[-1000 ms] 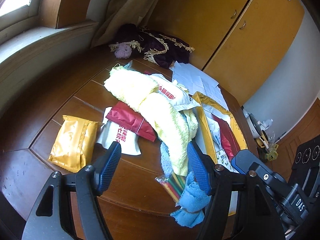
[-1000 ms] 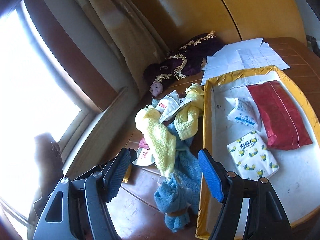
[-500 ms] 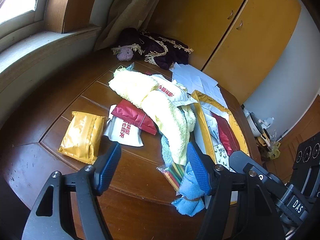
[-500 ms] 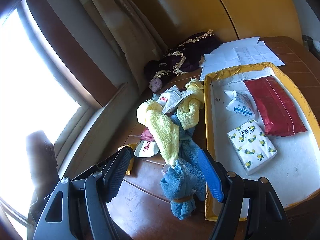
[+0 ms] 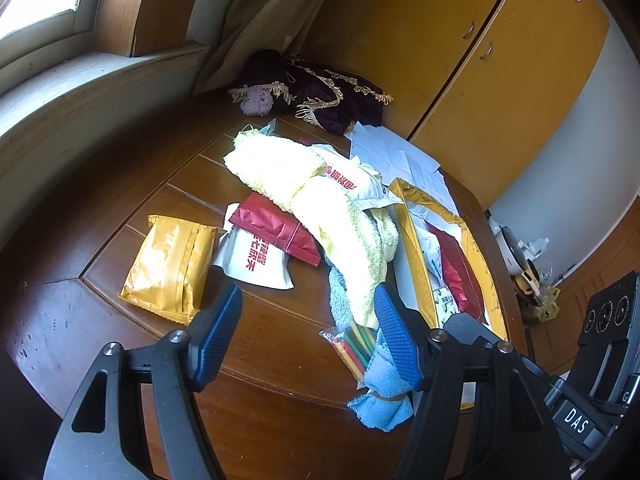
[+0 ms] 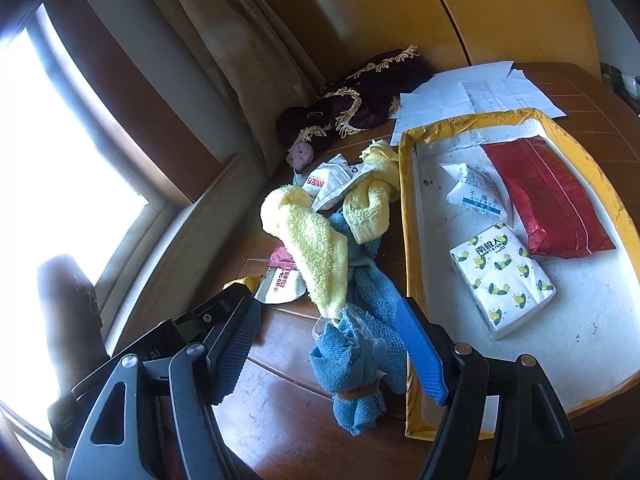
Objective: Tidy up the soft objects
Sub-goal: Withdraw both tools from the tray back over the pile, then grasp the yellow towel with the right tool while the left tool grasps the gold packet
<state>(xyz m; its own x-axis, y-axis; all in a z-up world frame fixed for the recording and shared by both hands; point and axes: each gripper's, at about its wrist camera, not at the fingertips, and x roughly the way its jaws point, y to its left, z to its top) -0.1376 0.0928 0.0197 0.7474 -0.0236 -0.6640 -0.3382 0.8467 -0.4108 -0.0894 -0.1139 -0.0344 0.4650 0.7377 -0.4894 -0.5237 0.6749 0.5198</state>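
A yellow towel (image 5: 320, 208) (image 6: 316, 252) lies over a blue cloth (image 5: 384, 384) (image 6: 360, 344) on the round wooden table (image 5: 120, 184). Beside them lie a gold packet (image 5: 170, 266), a red packet (image 5: 276, 228) and a white packet (image 5: 260, 260). A gold-rimmed white tray (image 6: 412, 208) (image 5: 414, 248) holds a red packet (image 6: 548, 196), a tissue pack (image 6: 500, 276) and a white sachet (image 6: 476, 192). My left gripper (image 5: 308, 336) is open above the bare table before the pile. My right gripper (image 6: 332, 344) is open with the blue cloth between its fingers, not pinched.
A dark purple fringed cloth (image 5: 320, 88) (image 6: 360, 92) and white papers (image 5: 396, 156) (image 6: 472, 92) lie at the table's far side. A bag of coloured sticks (image 5: 356, 344) sits by the blue cloth. A window sill (image 5: 80, 84), curtain and yellow cupboard (image 5: 500, 80) stand behind.
Both grippers have pulled back from the pile, which now looks smaller and farther off. The objects have not moved. Both grippers stay open.
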